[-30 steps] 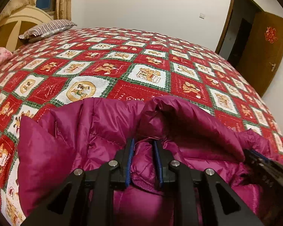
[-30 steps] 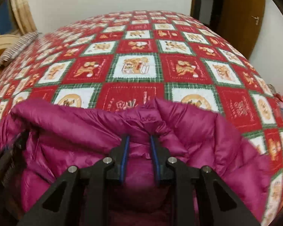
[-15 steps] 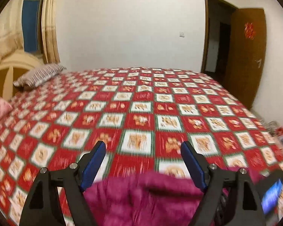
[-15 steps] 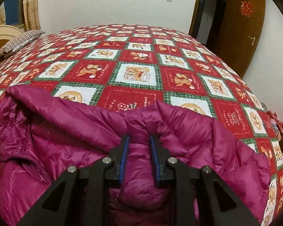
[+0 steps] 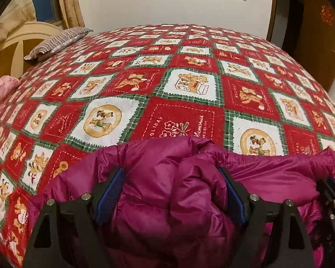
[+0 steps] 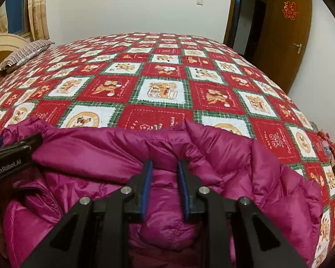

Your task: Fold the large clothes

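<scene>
Magenta puffer jacket [image 6: 245, 167] lies crosswise on a red patchwork bedspread [image 5: 185, 111] — right gripper [image 6: 164, 185] pinches it; left gripper [image 5: 174, 192] spread wide.

- Left tool [image 5: 173, 192]: matte black frame with triangular cut-outs in the outer arms; four silver round-head screws on the linkage.
- Left tool fingers [image 5: 110, 193]: black, each lined with a blue pad on the inner face.
- Right tool [image 6: 164, 188]: same black frame, four silver screws, narrow blue pads.
- Marking: white lettering "GenRobot.AI" on the black housing at the left edge of the right wrist view.
</scene>
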